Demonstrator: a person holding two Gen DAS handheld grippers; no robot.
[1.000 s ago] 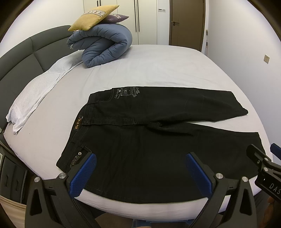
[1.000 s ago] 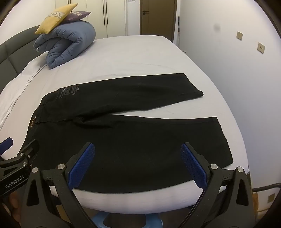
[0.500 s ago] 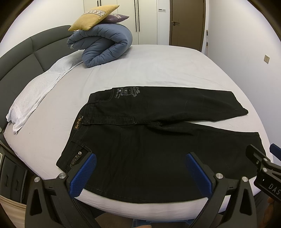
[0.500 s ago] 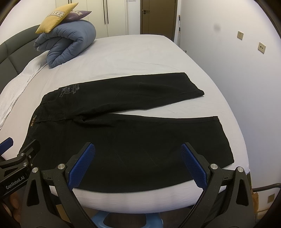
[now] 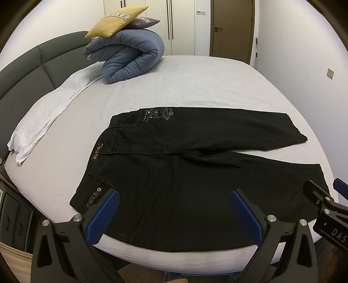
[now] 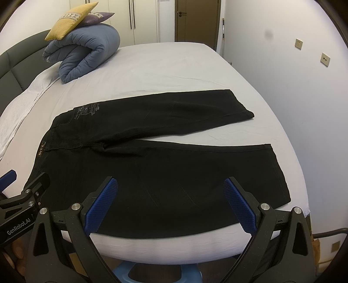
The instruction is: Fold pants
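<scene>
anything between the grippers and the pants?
Nothing visible. The pants lie flat on the bed, directly ahead of the open left gripper and right gripper; the duvet sits far behind.

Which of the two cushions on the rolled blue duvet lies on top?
The yellow cushion lies on top; the purple cushion is under it, mostly covered, directly on the rolled blue duvet.

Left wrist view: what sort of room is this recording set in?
Almost certainly a bedroom: a large bed with a padded dark headboard, a rolled blue duvet topped by cushions, and tall wardrobe doors behind. Black pants lie spread on the bed.
</scene>
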